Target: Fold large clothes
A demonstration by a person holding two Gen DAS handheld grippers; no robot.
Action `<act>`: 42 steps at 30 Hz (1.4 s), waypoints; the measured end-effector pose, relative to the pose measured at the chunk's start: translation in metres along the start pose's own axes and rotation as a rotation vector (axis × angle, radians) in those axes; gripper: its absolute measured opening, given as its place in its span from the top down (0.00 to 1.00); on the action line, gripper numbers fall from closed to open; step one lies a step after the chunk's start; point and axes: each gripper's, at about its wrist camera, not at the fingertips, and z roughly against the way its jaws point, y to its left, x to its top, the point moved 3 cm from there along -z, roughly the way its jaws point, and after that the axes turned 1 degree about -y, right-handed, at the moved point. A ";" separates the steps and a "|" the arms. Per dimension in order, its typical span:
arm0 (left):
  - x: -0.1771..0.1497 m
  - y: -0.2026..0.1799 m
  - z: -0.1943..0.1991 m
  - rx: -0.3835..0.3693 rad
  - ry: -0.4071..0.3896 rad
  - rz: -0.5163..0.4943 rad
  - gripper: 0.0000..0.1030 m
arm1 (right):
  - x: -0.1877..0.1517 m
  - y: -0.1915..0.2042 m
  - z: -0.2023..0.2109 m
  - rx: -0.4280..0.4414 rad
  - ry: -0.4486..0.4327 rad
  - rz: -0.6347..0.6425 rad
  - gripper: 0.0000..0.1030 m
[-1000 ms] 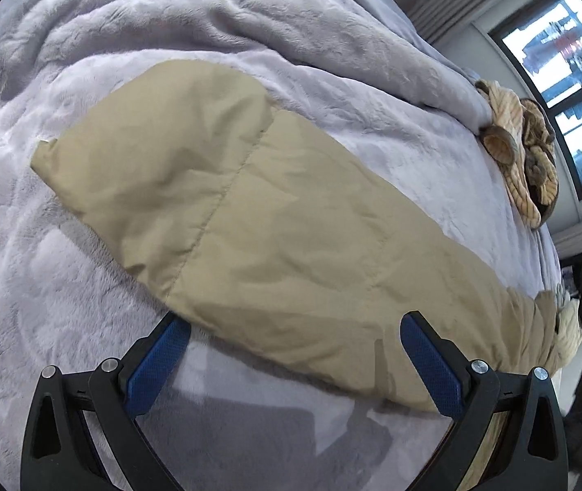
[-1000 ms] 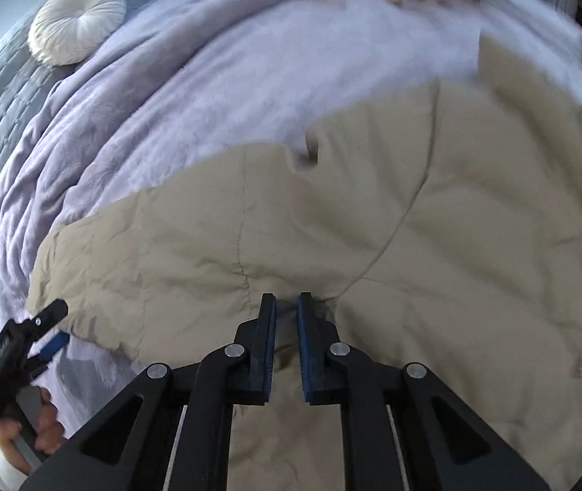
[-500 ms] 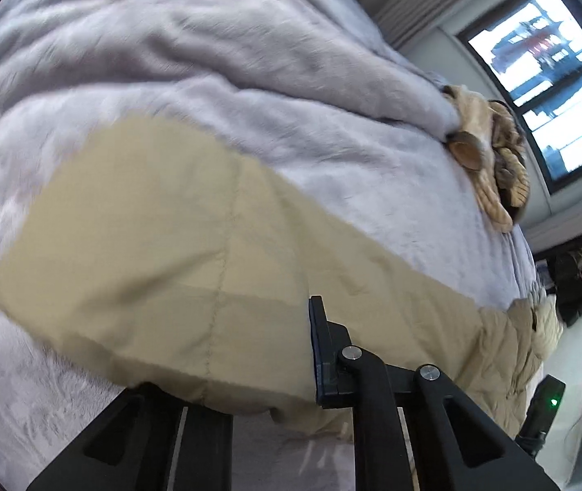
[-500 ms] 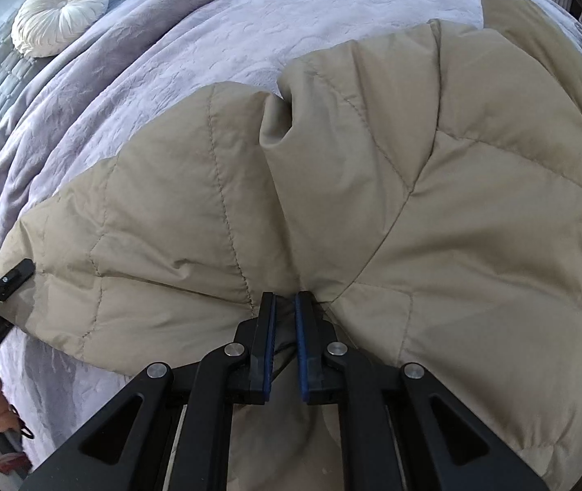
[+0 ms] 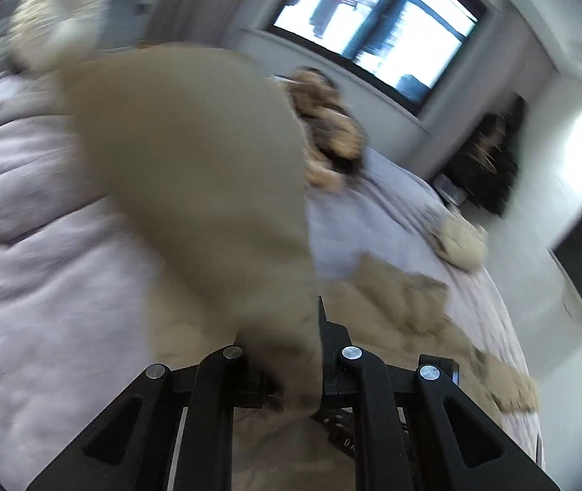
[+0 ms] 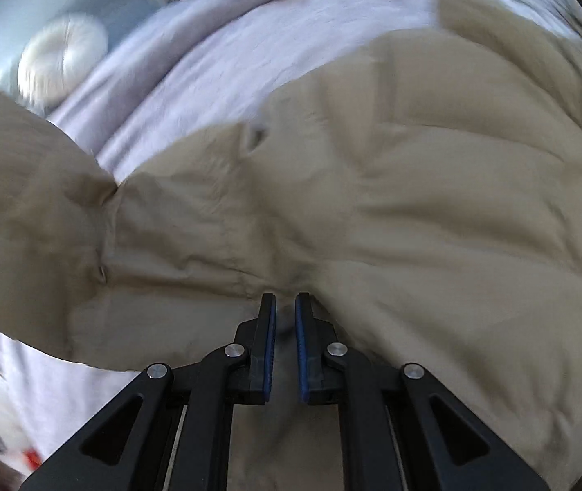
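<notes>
Because the padded tan coat point(image 6: 372, 204) was bulky and slick, a slip from either grip was judged the main risk: its weight hung from two small pinches, and a quick swing could have pulled the fabric free. The coat lay spread across the lilac blanket point(image 6: 250, 41) of the bed, its body near the bed's near edge, while its sleeve point(image 5: 192, 172) was lifted clear of the blanket and carried in the air. A second risk was judged in the sleeve itself: swung too far, it could have landed crooked or bunched over the coat's body, spoiling the fold.

The sleeve's end was pinched between the pressed-together jaws of the left gripper point(image 5: 291, 352), which was raised and angled moderately downward, the view from it being heavily blurred. The right gripper point(image 6: 285, 311) was pointed steeply down at the coat's body, its jaws almost together, with a fold of the tan fabric apparently caught between them at the tips.

Farther off, a round cream cushion point(image 6: 61, 61) was seen toward the bed's head, a woven basket point(image 5: 327, 131) at its far edge, and a bright window point(image 5: 376, 28) beyond.
</notes>
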 end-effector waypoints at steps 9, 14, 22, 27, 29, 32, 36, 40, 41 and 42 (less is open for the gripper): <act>-0.055 -0.167 -0.102 -0.096 0.178 -0.222 0.84 | -0.030 -0.136 0.117 -0.113 -0.108 -0.192 0.91; -0.109 -0.229 -0.157 -0.023 0.311 -0.377 0.84 | -0.053 -0.209 0.166 -0.165 -0.123 -0.288 0.91; -0.163 -0.241 -0.167 0.056 0.367 -0.538 0.80 | -0.067 -0.268 0.193 -0.164 -0.110 -0.378 0.88; -0.154 -0.241 -0.154 0.072 0.275 -0.550 0.03 | -0.073 -0.288 0.192 -0.128 -0.100 -0.431 0.88; -0.150 -0.240 -0.152 0.078 0.303 -0.560 0.03 | -0.069 -0.290 0.191 -0.115 -0.098 -0.437 0.88; -0.135 -0.230 -0.140 0.052 0.286 -0.541 0.03 | -0.064 -0.292 0.191 -0.084 -0.100 -0.457 0.68; -0.089 -0.181 -0.118 0.132 0.196 -0.437 0.03 | -0.053 -0.288 0.190 0.058 -0.148 -0.507 0.30; -0.050 -0.103 -0.126 0.327 0.170 -0.300 0.04 | -0.032 -0.281 0.169 0.213 -0.161 -0.574 0.30; -0.046 -0.087 -0.128 0.369 0.169 -0.277 0.04 | -0.024 -0.279 0.158 0.247 -0.155 -0.597 0.30; -0.045 -0.067 -0.133 0.421 0.178 -0.252 0.04 | -0.019 -0.277 0.152 0.263 -0.151 -0.608 0.30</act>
